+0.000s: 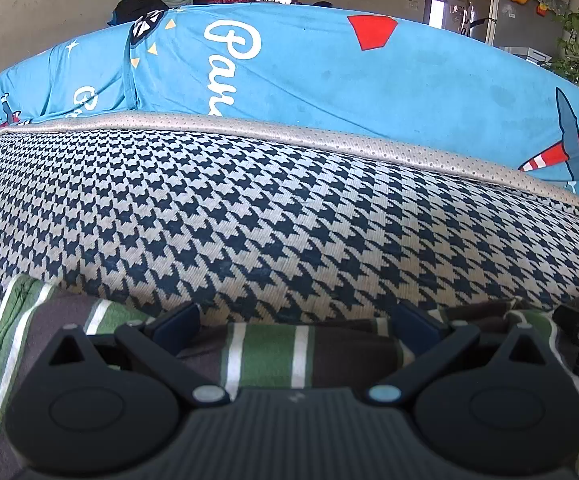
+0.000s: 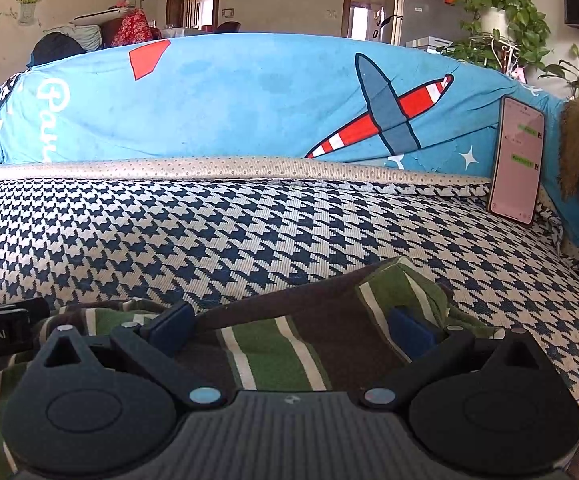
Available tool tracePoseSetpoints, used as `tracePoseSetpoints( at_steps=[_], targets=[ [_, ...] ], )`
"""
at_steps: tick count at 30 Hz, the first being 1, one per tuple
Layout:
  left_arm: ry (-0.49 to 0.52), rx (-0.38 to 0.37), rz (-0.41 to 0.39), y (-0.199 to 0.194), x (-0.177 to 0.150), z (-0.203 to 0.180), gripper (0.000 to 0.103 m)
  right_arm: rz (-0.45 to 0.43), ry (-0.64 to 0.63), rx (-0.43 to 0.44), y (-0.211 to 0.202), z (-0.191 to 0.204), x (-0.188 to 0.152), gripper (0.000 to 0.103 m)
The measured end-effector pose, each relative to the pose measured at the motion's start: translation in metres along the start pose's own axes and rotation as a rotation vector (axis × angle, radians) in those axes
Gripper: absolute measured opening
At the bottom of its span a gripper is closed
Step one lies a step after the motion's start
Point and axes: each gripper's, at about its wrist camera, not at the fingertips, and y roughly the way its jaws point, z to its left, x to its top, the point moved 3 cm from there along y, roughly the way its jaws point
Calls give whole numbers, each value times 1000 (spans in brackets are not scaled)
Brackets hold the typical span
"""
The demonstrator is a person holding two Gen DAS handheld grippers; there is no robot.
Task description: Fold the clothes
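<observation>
Your striped garment (image 2: pixel 273 344) lies on the sofa seat cover (image 2: pixel 249 232) at six o'clock. The backrest (image 2: pixel 249 100) rises behind at twelve. A phone (image 2: pixel 516 160) leans against it at two o'clock.

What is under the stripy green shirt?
The striped shirt lies on a houndstooth cover that spreads out all around it. Whether anything else hides beneath the shirt cannot be seen, because the cloth and both open grippers cover that spot.
</observation>
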Motion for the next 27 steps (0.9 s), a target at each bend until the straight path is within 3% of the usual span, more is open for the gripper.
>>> tracePoseSetpoints(
  at_steps=[4, 10, 13, 16, 21, 27],
  targets=[
    [41, 6, 26, -11, -4, -4, 103, 68, -3, 13, -6, -2, -1, 103],
    [-15, -11, 107, -29, -7, 1, 103, 181, -40, 62, -5, -6, 4, 103],
    [-49, -14, 169, -35, -7, 0, 103, 170, -40, 71, -3, -7, 3, 103],
    [-5, -33, 188, -42, -8, -7, 103, 128, -82, 74, -4, -4, -3, 103],
    [48, -49, 228, -59, -9, -19, 103, 177, -88, 112, -5, -8, -1, 103],
    [-19, -2, 232, -87, -33, 5, 103, 131, -59, 89, -42, -12, -7, 103]
  ],
)
